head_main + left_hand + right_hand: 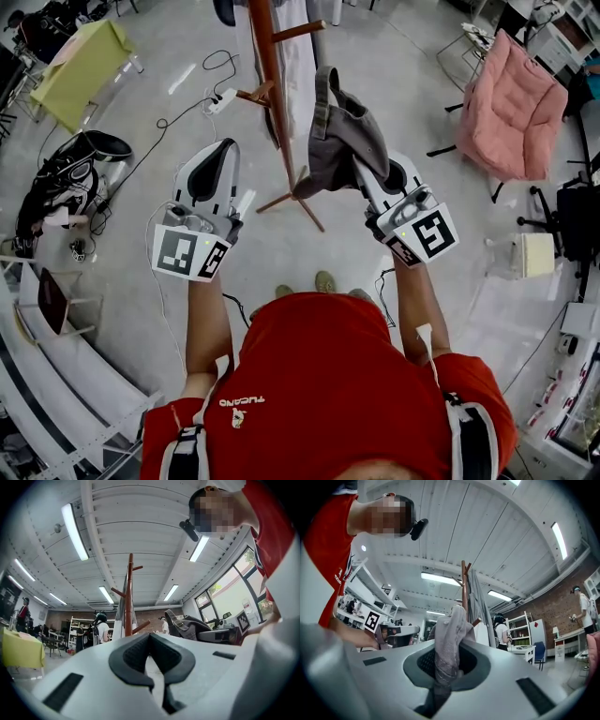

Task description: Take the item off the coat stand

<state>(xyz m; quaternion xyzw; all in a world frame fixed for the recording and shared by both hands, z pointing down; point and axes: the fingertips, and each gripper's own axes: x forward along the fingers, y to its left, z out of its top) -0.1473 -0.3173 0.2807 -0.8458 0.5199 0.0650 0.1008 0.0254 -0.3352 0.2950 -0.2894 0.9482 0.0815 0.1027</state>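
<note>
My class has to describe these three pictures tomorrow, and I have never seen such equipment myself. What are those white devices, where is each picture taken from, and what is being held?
There is no robot here. A person in a red shirt holds a hand-operated tool in each hand, and each tool ends in a claw. The downward picture comes from a camera on the person's head. The other two come from cameras that ride on each tool and look along its claw. The right claw is shut on a grey fabric item with a strap, held up beside the wooden coat stand. The left claw is shut with nothing in it. Below is a grey floor with cables trailing across it, and a pink chair stands off to the right.
</note>
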